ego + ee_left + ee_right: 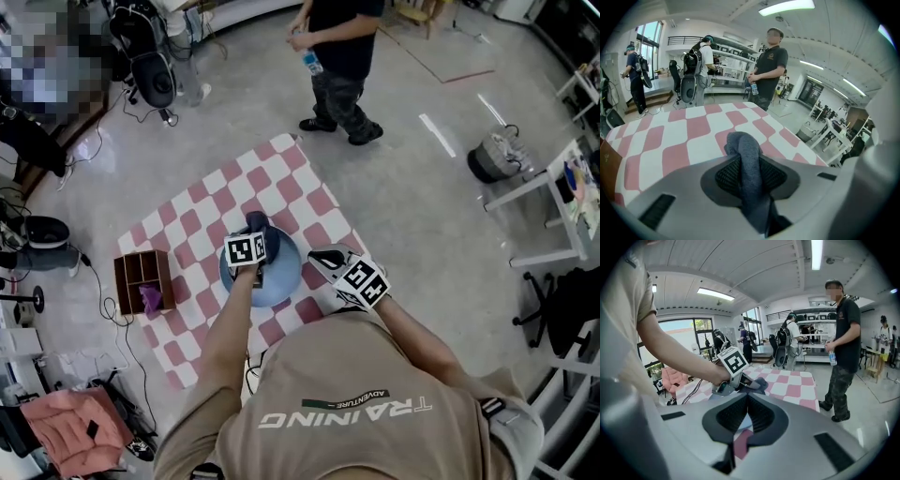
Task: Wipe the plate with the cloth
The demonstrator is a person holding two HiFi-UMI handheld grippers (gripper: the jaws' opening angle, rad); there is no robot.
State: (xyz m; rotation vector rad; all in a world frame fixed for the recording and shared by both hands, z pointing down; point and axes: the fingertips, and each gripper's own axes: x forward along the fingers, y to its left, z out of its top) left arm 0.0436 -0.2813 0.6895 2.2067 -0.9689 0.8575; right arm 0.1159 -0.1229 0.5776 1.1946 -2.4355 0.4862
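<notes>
A: Plate location?
B: The checkered table [309, 202] carries the blue plate [286, 279] near its front edge.
A: Gripper status?
B: Right gripper [747, 399] clamps the plate's rim. Left gripper [745, 161], over the plate, pinches the grey cloth [740, 143].

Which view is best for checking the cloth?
Left gripper view: the cloth fills the centre, pinched between the fingers. Head view shows only a dark tip over the plate; right gripper view shows it small, far off.
</notes>
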